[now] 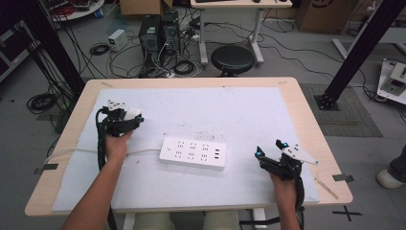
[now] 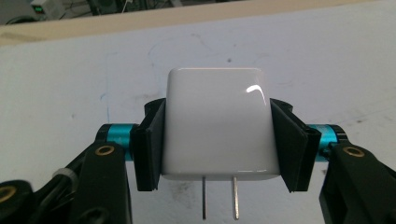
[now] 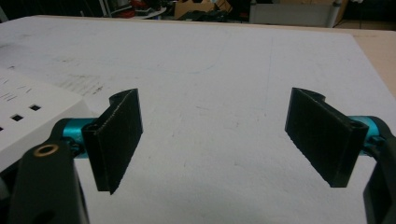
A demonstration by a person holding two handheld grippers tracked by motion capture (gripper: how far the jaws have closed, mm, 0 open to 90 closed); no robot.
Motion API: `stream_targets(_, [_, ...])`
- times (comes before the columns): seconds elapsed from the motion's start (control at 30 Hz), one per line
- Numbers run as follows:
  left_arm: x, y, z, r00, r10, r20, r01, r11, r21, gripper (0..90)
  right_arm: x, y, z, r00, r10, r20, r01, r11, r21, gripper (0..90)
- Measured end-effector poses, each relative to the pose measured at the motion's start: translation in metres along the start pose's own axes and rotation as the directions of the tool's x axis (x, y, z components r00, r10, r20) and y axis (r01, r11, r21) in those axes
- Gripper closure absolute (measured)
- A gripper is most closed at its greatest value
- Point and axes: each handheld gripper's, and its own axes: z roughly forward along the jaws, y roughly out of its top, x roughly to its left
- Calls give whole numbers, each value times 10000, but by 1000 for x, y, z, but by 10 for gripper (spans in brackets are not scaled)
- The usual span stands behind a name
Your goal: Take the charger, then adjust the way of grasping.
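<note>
Two grippers up: left gripper (image 2: 218,140) clamped on the white plug (image 2: 218,126), prongs down, held above the mat (image 1: 268,108) left of the power strip (image 1: 192,153); right gripper (image 3: 217,140) jaws wide, nothing between, beside the strip.
</note>
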Motion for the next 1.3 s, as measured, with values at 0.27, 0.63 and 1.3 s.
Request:
stream_targets(0.27, [-13,4,-25,9955,560,762,-506,9961,-717,426,0,0,0,10000,-11,-32,11,10000,-12,195])
stream_targets(0.63, [-25,3,-54,9737,1445,1760,-1196,9822,-1445,426,1,0,0,10000,-28,-74,28,10000,-28,195])
stream_targets(1.3, [-51,1,-76,8942,3114,3218,-2570,9453,-2007,426,1,0,0,9996,-185,-233,186,9998,70,195])
